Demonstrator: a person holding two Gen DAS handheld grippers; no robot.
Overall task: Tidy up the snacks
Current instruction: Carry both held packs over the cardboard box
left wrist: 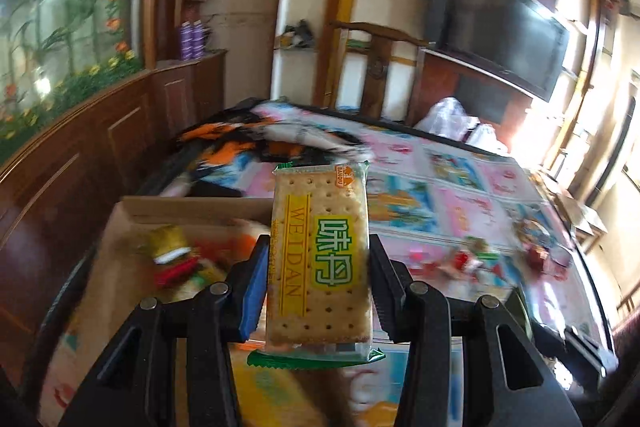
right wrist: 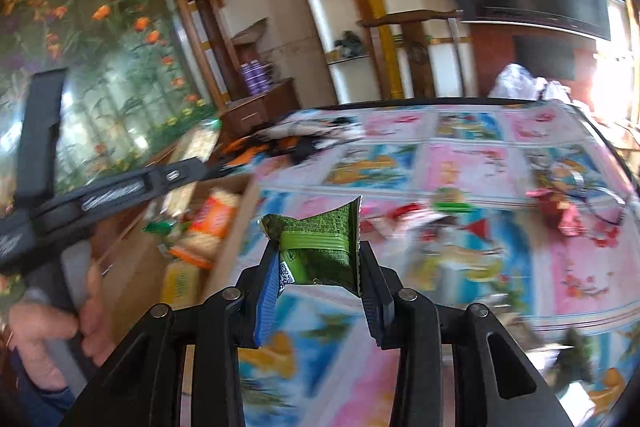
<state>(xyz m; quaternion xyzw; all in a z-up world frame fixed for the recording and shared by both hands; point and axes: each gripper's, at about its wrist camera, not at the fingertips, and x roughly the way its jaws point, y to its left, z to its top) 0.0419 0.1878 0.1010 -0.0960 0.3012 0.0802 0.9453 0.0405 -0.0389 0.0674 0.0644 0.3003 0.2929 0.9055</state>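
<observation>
My left gripper (left wrist: pixel 318 247) is shut on a cracker packet (left wrist: pixel 320 251) with green ends and a yellow stripe, held upright above the table. Just left of it sits a cardboard box (left wrist: pixel 120 223) with several snack packs inside. In the right wrist view my right gripper (right wrist: pixel 316 251) is shut on a small green snack pouch (right wrist: pixel 320 251), crumpled between the pads. The same cardboard box (right wrist: pixel 236 227) lies to its left, with orange and yellow packs in it. A hand (right wrist: pixel 52 323) holds the other gripper over that box at the left edge.
A cartoon-print cloth covers the table (right wrist: pixel 460 163). Loose red and green snack packets (right wrist: pixel 448 207) lie scattered at its right side, also seen as red packets (left wrist: pixel 472 259). A rumpled black-and-orange cloth (left wrist: pixel 240 143) and white plastic bags (left wrist: pixel 448 119) sit at the far edge.
</observation>
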